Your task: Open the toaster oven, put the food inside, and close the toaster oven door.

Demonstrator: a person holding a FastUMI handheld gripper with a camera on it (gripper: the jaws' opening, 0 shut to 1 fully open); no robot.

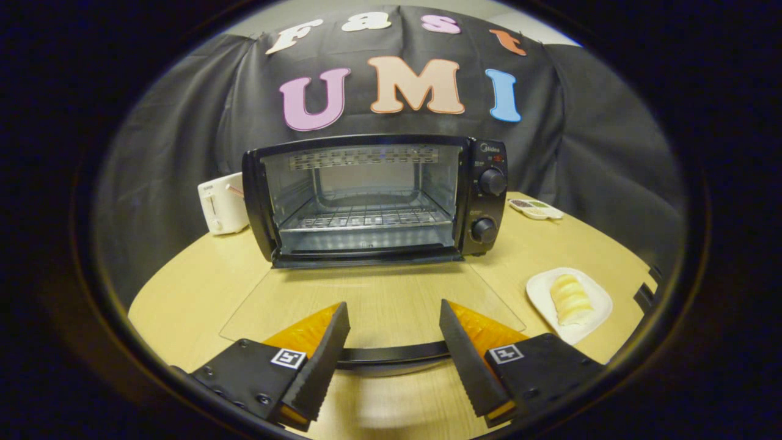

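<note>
The black toaster oven (372, 198) stands on the wooden table with its glass door (372, 299) folded down flat toward me. A wire rack (366, 219) shows inside the bare cavity. The door's dark handle (394, 354) runs across between my fingers, near their tips. My gripper (394, 324) is open, with a finger on each side of the handle and neither pressing on it. The food, a pale ridged pastry (571, 299), lies on a white plate (595, 296) to the right of the door, beyond my right finger.
A white toaster (221, 203) sits left of the oven at the back. A small white tray with coloured bits (536, 209) lies behind the oven's right side. Two knobs (489, 205) are on the oven's right panel. The table's curved edge is close on both sides.
</note>
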